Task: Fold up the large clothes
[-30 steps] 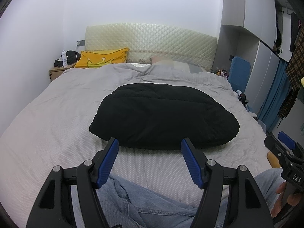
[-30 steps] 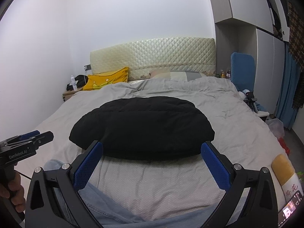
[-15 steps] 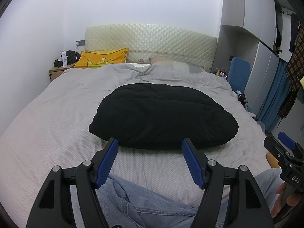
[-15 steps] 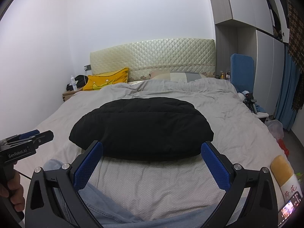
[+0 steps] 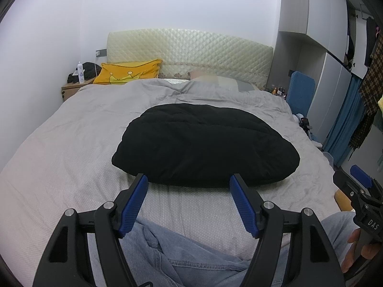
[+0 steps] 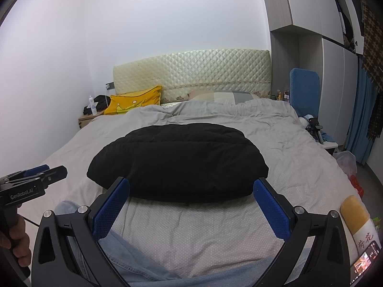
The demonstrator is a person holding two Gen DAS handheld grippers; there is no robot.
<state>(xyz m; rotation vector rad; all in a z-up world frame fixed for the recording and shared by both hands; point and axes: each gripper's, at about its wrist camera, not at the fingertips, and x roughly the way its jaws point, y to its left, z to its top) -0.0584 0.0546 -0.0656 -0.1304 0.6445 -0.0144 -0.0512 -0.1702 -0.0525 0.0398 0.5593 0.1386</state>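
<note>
We see a bed [image 5: 71,143] under a grey duvet filling the middle of both views, with a quilted cream headboard [image 5: 191,47] against a white wall at the top centre. A yellow pillow [image 5: 129,71] leans at the upper left of the bed, beside a nightstand [image 5: 71,89] with a bottle [image 5: 80,72]. White wardrobes [image 6: 311,24] run up the right edge, with a blue chair [image 6: 304,88] and a blue curtain [image 5: 344,119] below them. A phone [image 6: 363,260] lies at the lower right of the right view.

The black coat [image 5: 205,143], folded into a puffy mound, lies in the centre of the bed. Denim [image 5: 182,258] lies along the bottom edge, under the grippers.

Against the earlier frames we find nothing moved: coat, denim and both grippers sit as they did.

Our left gripper [image 5: 189,186] hovers with its blue pads apart and nothing between them, its tips overlapping the coat's near edge in the picture; whether they touch it we cannot tell. Our right gripper [image 6: 191,186] stands wider apart, also empty, framing that same edge. Each view catches the other gripper at its edge, held by a hand [image 6: 16,239].
</note>
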